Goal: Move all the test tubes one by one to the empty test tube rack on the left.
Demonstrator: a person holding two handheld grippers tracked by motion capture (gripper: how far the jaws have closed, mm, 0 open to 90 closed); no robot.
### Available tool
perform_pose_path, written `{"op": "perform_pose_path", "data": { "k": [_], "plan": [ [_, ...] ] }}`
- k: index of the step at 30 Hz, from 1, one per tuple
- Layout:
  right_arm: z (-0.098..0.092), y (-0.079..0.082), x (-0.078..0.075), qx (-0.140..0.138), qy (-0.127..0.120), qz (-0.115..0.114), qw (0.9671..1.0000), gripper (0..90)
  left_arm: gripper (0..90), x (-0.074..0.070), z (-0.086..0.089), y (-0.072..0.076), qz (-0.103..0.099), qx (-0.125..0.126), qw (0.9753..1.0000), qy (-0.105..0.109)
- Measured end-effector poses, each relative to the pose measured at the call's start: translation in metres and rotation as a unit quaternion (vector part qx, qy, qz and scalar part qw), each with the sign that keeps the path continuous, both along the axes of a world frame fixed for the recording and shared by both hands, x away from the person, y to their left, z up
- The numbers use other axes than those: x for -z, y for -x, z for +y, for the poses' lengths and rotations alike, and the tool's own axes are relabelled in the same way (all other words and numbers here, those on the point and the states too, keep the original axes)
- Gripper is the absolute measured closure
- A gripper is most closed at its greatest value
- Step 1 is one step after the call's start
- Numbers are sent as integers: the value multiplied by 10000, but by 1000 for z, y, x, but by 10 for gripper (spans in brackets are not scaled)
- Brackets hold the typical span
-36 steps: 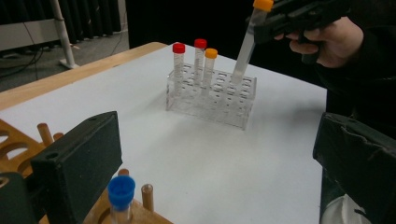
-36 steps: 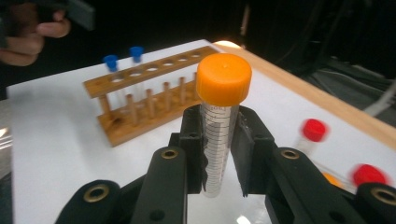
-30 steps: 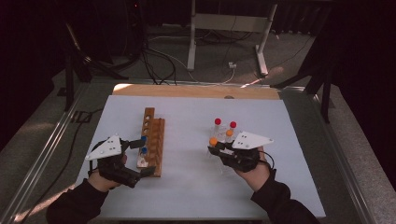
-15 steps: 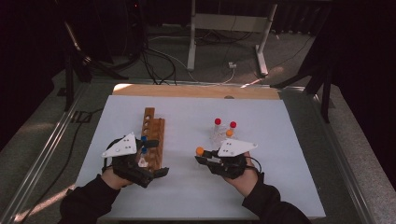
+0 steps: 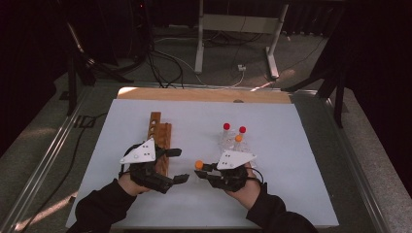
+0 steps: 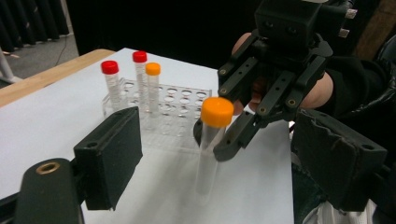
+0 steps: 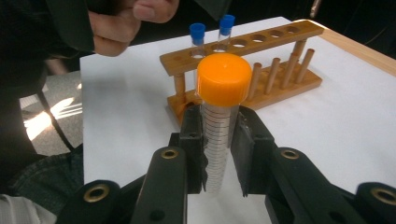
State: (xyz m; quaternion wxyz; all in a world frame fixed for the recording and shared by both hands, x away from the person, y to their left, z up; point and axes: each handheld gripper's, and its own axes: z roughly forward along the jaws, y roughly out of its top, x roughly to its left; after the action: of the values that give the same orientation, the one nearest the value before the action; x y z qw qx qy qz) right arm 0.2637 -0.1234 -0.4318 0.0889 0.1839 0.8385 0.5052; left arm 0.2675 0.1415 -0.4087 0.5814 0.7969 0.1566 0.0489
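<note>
right tongs (image 5: pixel 203 168) | carried orange-capped tube (image 5: pixel 199 165) leftward | left tongs (image 5: pixel 178 165) seemingly nearer now

Bare white table (image 5: pixel 194 204) lies open between the wooden rack (image 5: pixel 160 138) and the clear rack (image 5: pixel 232 141), both tongs inside it

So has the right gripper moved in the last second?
Yes. The right gripper, shut on the orange-capped tube, has moved left, away from the clear rack, toward the wooden rack.
</note>
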Motion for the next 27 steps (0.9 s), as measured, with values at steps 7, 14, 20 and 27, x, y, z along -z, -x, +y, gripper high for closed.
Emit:
{"op": "perform_pose_path", "data": {
  "k": [7,14,20,27],
  "plan": [
    [4,1,2,-64,15,39,10000,748,402,2,-9,-1,-69,43,9999,-70],
    [8,3,1,-120,-2,34,9999,748,532,6,-14,0,-164,65,9998,-118],
    [10,4,1,-152,-7,33,9999,748,598,7,-18,0,-262,62,9994,-195],
    [9,3,1,-136,8,39,9999,747,695,8,-21,0,-333,91,9992,-193]
  ]
}}
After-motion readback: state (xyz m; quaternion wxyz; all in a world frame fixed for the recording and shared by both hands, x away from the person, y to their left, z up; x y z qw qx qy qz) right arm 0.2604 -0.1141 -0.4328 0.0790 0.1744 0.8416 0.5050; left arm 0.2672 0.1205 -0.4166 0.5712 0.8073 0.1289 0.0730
